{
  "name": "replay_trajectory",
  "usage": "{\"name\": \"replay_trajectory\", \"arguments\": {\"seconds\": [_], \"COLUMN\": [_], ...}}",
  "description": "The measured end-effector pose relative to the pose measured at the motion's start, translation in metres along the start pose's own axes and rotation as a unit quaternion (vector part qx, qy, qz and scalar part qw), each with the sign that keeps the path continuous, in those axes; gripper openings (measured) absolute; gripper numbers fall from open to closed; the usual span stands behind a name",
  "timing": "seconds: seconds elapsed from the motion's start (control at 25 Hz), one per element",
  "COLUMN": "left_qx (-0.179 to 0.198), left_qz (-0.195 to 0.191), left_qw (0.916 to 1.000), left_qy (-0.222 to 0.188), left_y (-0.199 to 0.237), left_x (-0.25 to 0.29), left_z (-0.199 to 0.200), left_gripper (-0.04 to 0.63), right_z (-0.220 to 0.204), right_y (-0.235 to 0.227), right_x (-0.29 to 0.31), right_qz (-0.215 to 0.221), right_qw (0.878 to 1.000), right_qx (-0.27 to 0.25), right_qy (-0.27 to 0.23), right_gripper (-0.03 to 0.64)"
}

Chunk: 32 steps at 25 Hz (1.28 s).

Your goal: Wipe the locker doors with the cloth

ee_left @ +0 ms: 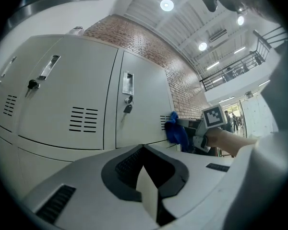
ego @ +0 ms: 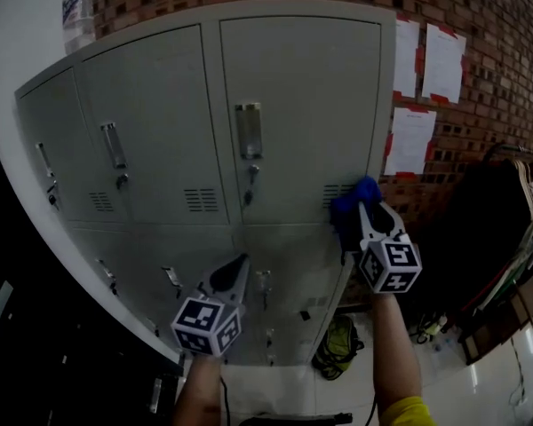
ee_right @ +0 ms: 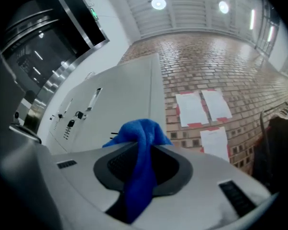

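A bank of grey lockers (ego: 169, 131) fills the head view. My right gripper (ego: 366, 206) is shut on a blue cloth (ego: 348, 208); the cloth lies against the lower right corner of the upper right locker door (ego: 302, 96), by its vent slots. In the right gripper view the cloth (ee_right: 140, 131) bunches between the jaws of that gripper (ee_right: 144, 153) and hangs down. My left gripper (ego: 238, 264) hovers lower and to the left, in front of the lower doors, its jaws together on nothing. From the left gripper (ee_left: 146, 177) view, the cloth (ee_left: 175, 130) and right gripper (ee_left: 201, 131) show at the door's edge.
Papers (ego: 426, 60) are pinned to the brick wall right of the lockers. A plastic bottle (ego: 75, 11) stands on top of the lockers. A green bag (ego: 338, 349) lies on the floor beside them, and dark hanging clothes (ego: 502, 229) are at the far right.
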<state>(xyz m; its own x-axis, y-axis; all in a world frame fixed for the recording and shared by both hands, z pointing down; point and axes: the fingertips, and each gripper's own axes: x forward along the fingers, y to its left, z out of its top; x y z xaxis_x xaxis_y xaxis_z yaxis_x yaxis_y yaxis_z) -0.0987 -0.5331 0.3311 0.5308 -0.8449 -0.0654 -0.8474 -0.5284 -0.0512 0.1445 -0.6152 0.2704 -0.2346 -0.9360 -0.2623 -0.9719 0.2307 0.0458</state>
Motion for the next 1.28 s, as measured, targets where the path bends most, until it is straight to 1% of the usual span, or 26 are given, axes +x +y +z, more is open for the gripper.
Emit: {"name": "replay_trajectory", "arguments": {"seconds": [0.08,0.2,0.28,0.4,0.52,0.6,0.76,0.92,1.04,1.16,1.28], "left_qx": [-0.002,0.004,0.004,0.012,0.022,0.020,0.003,0.000,0.006,0.010,0.014], "left_qz": [-0.005,0.000,0.003,0.020,0.039,0.043,0.037,0.014,0.009,0.012,0.014], "left_qw": [1.0000,1.0000,1.0000,0.9996,0.9985,0.9981,0.9988,0.9995,0.9997,0.9997,0.9998], "left_qy": [-0.002,-0.003,-0.006,-0.018,-0.033,-0.038,-0.033,-0.027,-0.022,-0.016,-0.009], "left_y": [-0.004,-0.004,-0.003,0.000,-0.004,-0.008,-0.008,-0.013,-0.014,-0.030,-0.061], "left_x": [0.001,-0.001,-0.006,-0.025,-0.051,-0.061,-0.060,-0.054,-0.058,-0.086,-0.124], "left_z": [0.001,0.001,0.004,0.009,0.012,0.008,0.000,-0.013,-0.027,-0.035,-0.037], "left_gripper": [-0.002,-0.002,-0.002,-0.002,-0.002,-0.002,-0.002,-0.002,-0.001,-0.002,-0.002], "right_z": [0.000,0.001,0.006,0.009,-0.007,-0.023,-0.044,-0.056,-0.074,-0.073,-0.056], "right_y": [-0.014,-0.005,0.016,0.062,0.094,0.103,0.098,0.096,0.106,0.123,0.128], "right_x": [-0.005,-0.009,-0.022,-0.064,-0.113,-0.129,-0.134,-0.147,-0.156,-0.183,-0.231], "right_qz": [-0.013,0.000,0.020,0.054,0.073,0.086,0.084,0.075,0.079,0.099,0.109], "right_qw": [1.000,1.000,0.999,0.998,0.996,0.993,0.990,0.991,0.989,0.987,0.987], "right_qx": [0.004,0.018,0.025,0.018,0.042,0.059,0.085,0.085,0.102,0.099,0.091], "right_qy": [0.001,0.004,0.006,0.008,0.028,0.046,0.074,0.070,0.076,0.079,0.072], "right_gripper": [0.092,0.092,0.091,0.091,0.091,0.091,0.091,0.092,0.092,0.092,0.092]}}
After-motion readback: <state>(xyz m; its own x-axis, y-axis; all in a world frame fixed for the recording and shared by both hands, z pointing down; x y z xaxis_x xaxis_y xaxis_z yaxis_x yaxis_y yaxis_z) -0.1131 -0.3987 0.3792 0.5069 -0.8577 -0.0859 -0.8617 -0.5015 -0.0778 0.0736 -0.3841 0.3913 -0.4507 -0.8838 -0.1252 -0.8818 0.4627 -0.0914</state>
